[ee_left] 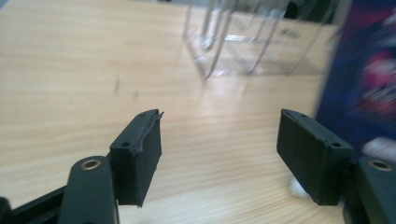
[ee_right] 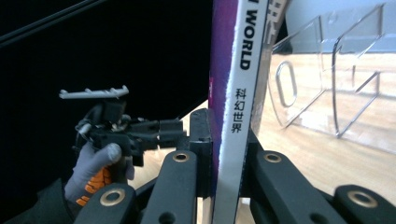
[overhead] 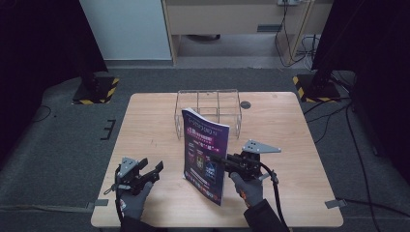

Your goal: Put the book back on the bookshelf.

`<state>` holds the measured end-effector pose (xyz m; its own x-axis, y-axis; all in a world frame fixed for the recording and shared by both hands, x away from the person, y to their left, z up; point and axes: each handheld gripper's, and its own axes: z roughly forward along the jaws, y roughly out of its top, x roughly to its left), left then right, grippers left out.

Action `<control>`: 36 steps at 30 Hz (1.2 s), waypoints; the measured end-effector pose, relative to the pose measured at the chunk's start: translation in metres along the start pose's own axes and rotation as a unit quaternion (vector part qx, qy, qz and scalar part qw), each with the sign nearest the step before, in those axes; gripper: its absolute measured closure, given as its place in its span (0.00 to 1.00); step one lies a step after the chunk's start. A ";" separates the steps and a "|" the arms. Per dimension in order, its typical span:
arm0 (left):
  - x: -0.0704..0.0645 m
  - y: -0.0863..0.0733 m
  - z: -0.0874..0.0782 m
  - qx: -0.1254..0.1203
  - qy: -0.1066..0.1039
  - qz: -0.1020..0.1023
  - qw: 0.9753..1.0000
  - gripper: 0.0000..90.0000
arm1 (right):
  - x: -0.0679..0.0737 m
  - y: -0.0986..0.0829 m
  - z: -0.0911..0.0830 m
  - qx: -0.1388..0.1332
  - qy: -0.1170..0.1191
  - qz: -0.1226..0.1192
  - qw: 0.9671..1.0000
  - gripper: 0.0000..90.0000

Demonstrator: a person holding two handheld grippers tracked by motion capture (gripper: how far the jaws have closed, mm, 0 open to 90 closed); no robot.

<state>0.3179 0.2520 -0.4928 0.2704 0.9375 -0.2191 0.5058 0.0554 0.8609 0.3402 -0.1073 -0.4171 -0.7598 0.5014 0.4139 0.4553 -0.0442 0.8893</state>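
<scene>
On a light wooden table (overhead: pixel 145 121), the left gripper (overhead: pixel 153 172) rests near the front left, jaws spread with nothing between them. Just to its right a magazine (overhead: pixel 205 154) stands upright near the table's middle, its cover dark blue and purple with pink print, its white spine printed "WORLD". The right gripper (overhead: pixel 216 158) pinches its spine edge. Behind it sits a clear acrylic organizer (overhead: pixel 209 110) with compartments.

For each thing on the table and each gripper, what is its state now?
magazine: upright, spine clamped by the right gripper.
right gripper: shut on the magazine.
left gripper: open, holding nothing, above the table.
clear rack: upright behind the magazine, nothing in it.
</scene>
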 end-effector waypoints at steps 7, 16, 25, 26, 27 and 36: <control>0.014 -0.010 0.013 0.047 0.033 -0.007 0.998 0.31 | 0.003 0.009 -0.005 -0.010 -0.011 -0.012 1.000 0.92; 0.019 -0.017 0.024 0.083 0.056 0.011 0.995 0.29 | -0.001 0.023 -0.018 -0.026 -0.030 -0.019 0.999 0.92; 0.019 -0.020 0.029 0.098 0.062 0.022 0.993 0.27 | -0.002 0.041 -0.030 -0.047 -0.054 -0.036 0.997 0.92; 0.020 -0.021 0.030 0.099 0.063 0.025 0.993 0.27 | -0.003 0.043 -0.031 -0.049 -0.057 -0.037 0.996 0.92; 0.019 -0.021 0.031 0.100 0.065 0.026 0.993 0.27 | -0.003 0.047 -0.034 -0.054 -0.061 -0.039 0.996 0.92; 0.019 -0.025 0.035 0.112 0.077 0.041 0.990 0.26 | 0.000 0.061 -0.041 -0.067 -0.074 -0.054 0.993 0.92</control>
<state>0.3391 0.2565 -0.5341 0.1985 0.9779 -0.0654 0.6616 -0.0844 0.7451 0.3490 -0.1453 -0.3545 -0.7194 0.6314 0.2895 0.3007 -0.0927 0.9492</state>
